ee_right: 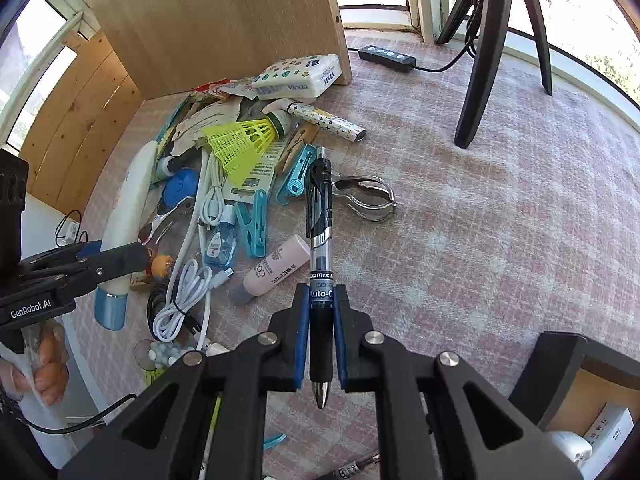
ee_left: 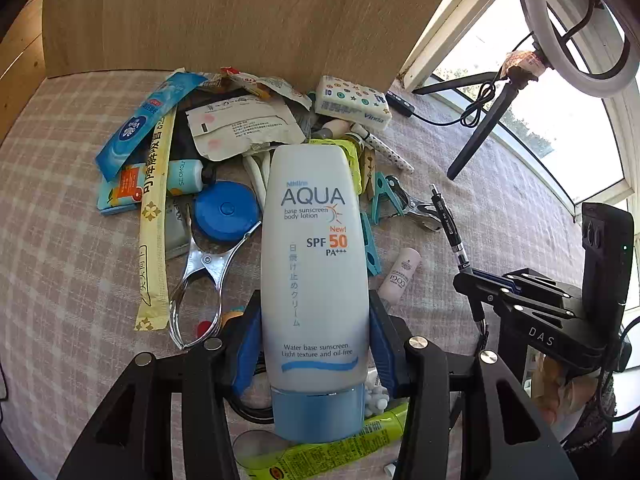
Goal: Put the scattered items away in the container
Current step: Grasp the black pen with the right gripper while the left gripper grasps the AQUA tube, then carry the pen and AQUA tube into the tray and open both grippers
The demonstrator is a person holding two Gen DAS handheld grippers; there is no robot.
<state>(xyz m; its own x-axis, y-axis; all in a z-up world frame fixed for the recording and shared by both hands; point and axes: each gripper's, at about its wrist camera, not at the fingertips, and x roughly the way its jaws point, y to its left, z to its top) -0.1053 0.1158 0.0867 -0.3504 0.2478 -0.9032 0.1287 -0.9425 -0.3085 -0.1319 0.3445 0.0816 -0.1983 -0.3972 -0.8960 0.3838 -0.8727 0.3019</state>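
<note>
Right wrist: your right tongs (ee_right: 322, 344) pinch pen (ee_right: 320, 240), axis along fingers; container (ee_right: 560, 376) just right of them, nearer than left tongs (ee_left: 316, 344) pinching bottle (ee_left: 314, 248)

The sunscreen tube (ee_left: 315, 264) is white with a pale blue cap, grey-blue "AQUA" lettering and an orange "50", and the pen (ee_right: 320, 248) is black with a clear, silver-banded middle; both sit between blue pads on black hand-held grippers, the left (ee_left: 315, 344) and the right (ee_right: 322, 344). The cloth (ee_right: 500, 240) under everything is a faded pink-and-white check, and the board (ee_left: 224, 12) behind is light wood grain. In the pile lie a neon yellow shuttlecock (ee_right: 244, 140), a round blue tape measure (ee_left: 226, 210), teal clothes pegs (ee_right: 252, 224), a white cable (ee_right: 188, 300), a pale pink tube (ee_right: 272, 276) and a white tissue pack (ee_left: 354, 104) dotted with coloured spots and stars.
</note>
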